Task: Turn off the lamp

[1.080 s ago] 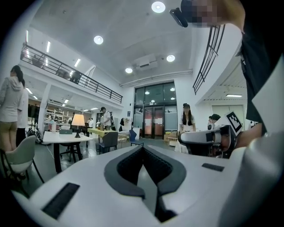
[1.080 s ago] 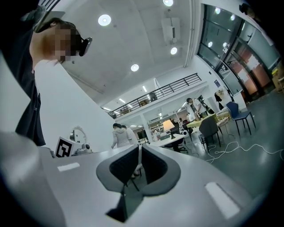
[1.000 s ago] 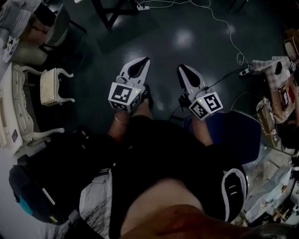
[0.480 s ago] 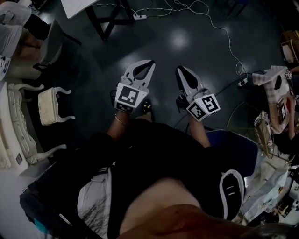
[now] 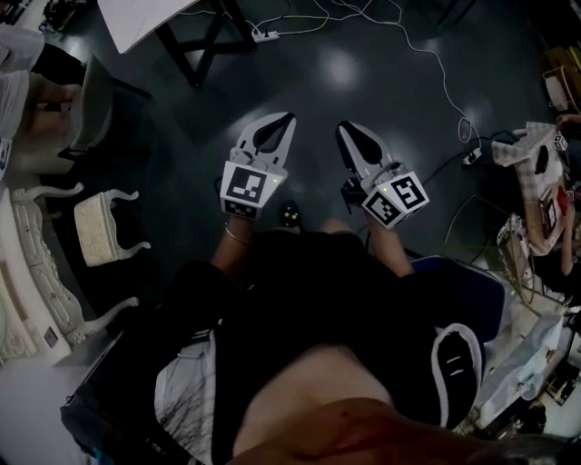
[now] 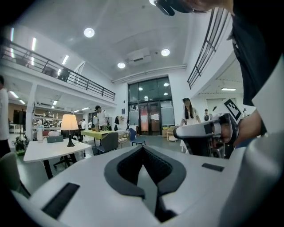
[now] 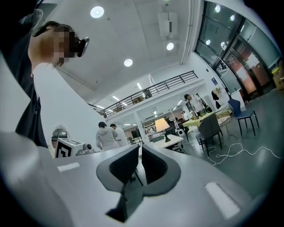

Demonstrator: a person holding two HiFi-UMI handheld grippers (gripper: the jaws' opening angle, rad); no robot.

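The lamp (image 6: 69, 126) has a lit cream shade and a dark stem, and stands far off on a white table (image 6: 49, 150) at the left of the left gripper view. The right gripper view also shows the lamp (image 7: 162, 126), small and distant, just above the jaws. In the head view both grippers are held out level over the dark floor, side by side. My left gripper (image 5: 290, 117) is shut with nothing in it, and so is my right gripper (image 5: 342, 127). A corner of the white table (image 5: 145, 16) shows at the head view's top edge.
An ornate white stool (image 5: 102, 227) and a carved white cabinet (image 5: 27, 272) stand at the left. White cables (image 5: 436, 54) and a power strip (image 5: 259, 34) lie on the floor ahead. A blue chair (image 5: 463, 281) is at the right. Several people (image 6: 190, 113) stand in the hall.
Both grippers have moved forward together. The stool and floor have slid down the head view, and the white table's corner has come in at the top. The jaws stay shut.
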